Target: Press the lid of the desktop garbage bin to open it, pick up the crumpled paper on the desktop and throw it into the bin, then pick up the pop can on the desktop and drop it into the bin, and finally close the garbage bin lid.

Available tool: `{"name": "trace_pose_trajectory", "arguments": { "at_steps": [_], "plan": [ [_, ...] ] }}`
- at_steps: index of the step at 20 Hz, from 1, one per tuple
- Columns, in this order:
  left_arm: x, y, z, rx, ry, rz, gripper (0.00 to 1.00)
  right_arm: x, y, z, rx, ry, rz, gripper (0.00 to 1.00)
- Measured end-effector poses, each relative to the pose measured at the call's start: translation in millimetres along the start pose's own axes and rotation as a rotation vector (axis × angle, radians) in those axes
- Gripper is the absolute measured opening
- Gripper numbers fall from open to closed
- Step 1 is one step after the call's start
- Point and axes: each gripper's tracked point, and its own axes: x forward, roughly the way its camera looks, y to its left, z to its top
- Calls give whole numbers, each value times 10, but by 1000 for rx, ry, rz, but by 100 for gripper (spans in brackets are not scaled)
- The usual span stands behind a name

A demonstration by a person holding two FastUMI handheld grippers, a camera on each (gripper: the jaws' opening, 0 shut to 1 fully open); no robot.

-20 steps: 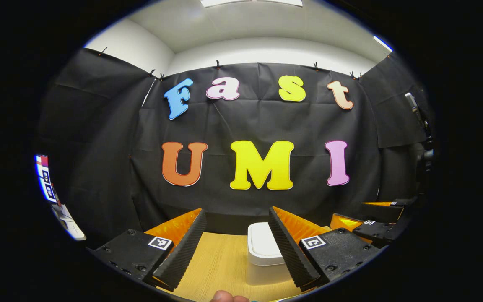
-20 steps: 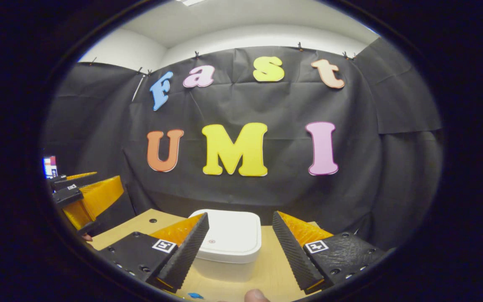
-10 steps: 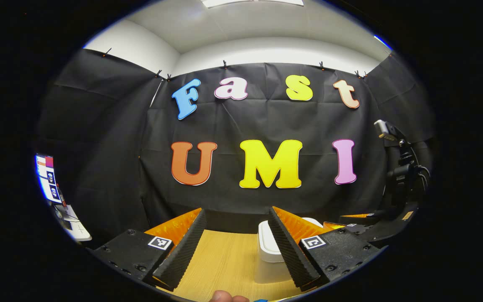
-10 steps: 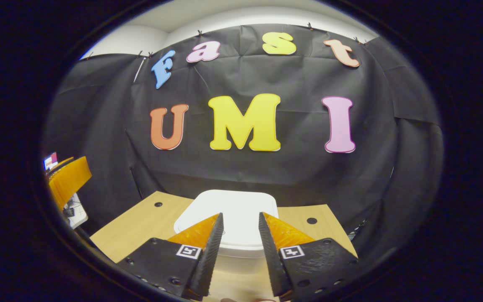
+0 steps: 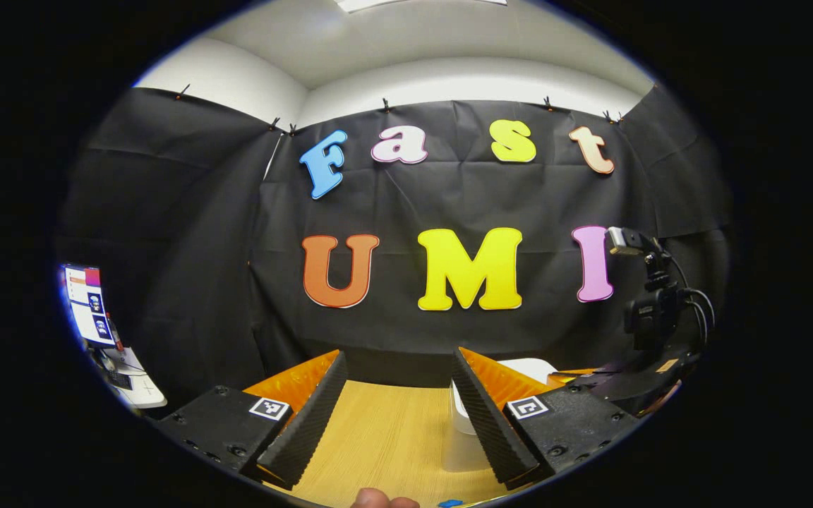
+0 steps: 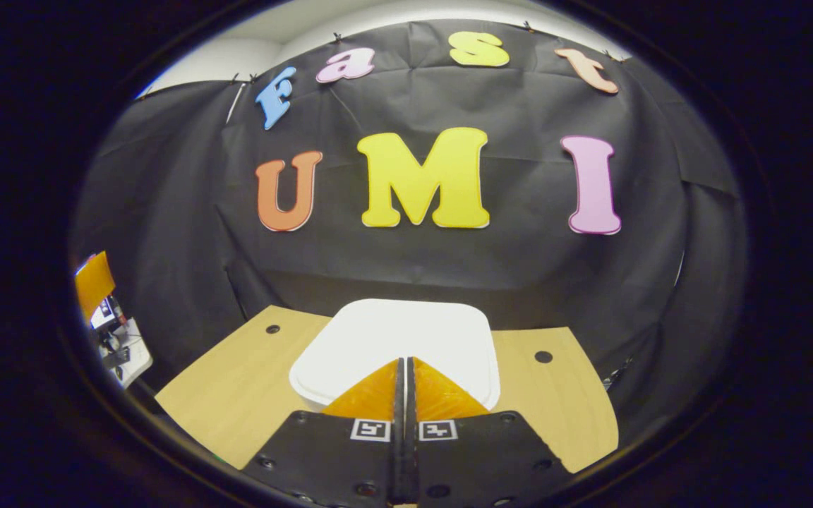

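1. A wooden table point(image 6: 237, 395) with a light grain stands at the bottom of both views; in the right gripper view it has two small dark round holes point(image 6: 543, 357), one near each far corner.
2. A black cloth wall point(image 5: 188, 268) hangs behind the table, held at its top edge by small clips point(image 5: 385, 106).
3. Above the cloth there is a white wall and a white ceiling point(image 5: 413, 42) with a bright lamp.
4. At the far left of the left gripper view a lit screen point(image 5: 89, 303) stands beside a white surface point(image 5: 140, 386), possibly a desk; it is too small to tell.
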Motion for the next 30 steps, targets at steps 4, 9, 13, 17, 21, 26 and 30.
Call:
{"name": "trace_pose_trajectory", "arguments": {
  "at_steps": [4, 9, 13, 17, 21, 26, 30],
  "plan": [
    [6, 11, 3, 18, -1, 6, 96, 103, -27, -213, 7, 58, 10, 0],
    [6, -49, -72, 4, 18, -9, 96, 133, -30, -321, 26, 120, 20, 1],
    [7, -99, -139, -20, 37, -32, 96, 36, -56, -83, -26, 36, -11, 7],
    [42, -143, -211, -30, 52, -47, 100, -261, -34, 417, -57, -139, -4, 63],
    [36, -226, -292, -37, 69, -79, 96, -394, -49, 556, -70, -202, -1, 94],
    [21, -363, -511, -30, 123, -123, 96, -652, -242, 505, -32, -233, -33, 96],
    [-31, -493, -721, -28, 174, -165, 96, -831, -490, 335, -2, -228, -85, 96]
  ]
}}
